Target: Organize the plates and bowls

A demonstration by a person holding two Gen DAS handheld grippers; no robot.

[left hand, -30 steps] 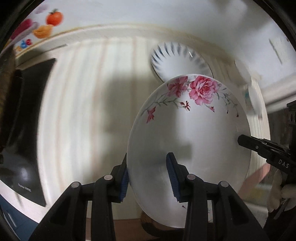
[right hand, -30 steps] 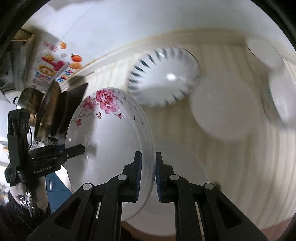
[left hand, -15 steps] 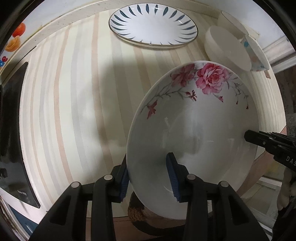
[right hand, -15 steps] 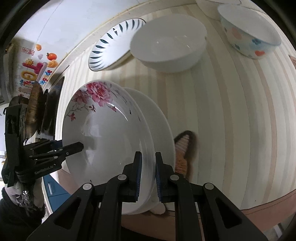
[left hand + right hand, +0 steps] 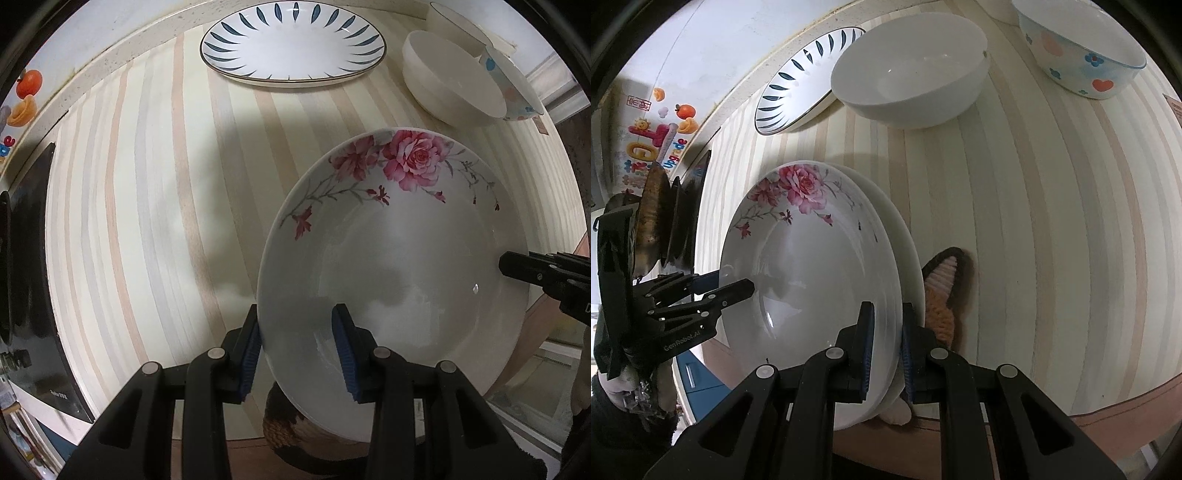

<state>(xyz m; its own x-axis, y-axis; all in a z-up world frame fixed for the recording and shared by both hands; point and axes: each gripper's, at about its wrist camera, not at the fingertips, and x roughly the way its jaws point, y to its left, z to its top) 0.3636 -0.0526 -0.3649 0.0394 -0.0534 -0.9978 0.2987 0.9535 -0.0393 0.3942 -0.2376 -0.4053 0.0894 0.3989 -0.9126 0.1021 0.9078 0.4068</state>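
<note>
A white plate with pink roses [image 5: 399,266] hangs low over the striped table's near edge, held from both sides. My left gripper [image 5: 295,310] points straight down and is shut on its left rim, one blue pad outside and one inside. My right gripper [image 5: 887,308] is shut on the opposite rim; its finger [image 5: 517,266] shows at the right of the left wrist view. In the right wrist view the rose plate [image 5: 812,266] lies on a second white plate [image 5: 908,251], and both rims sit between my pads. The left gripper [image 5: 738,288] grips the far side.
At the back stand a blue-leaf plate [image 5: 291,48], a plain white bowl [image 5: 450,88] and a bowl with coloured dots [image 5: 1078,48]. An orange and brown furry thing [image 5: 942,291] lies under the plates. A black cooktop [image 5: 26,277] borders the table's left side.
Both grippers have come down toward the table with the rose plate between them. The blur is gone and the dishes at the back now show sharply. Both grips are unchanged.
</note>
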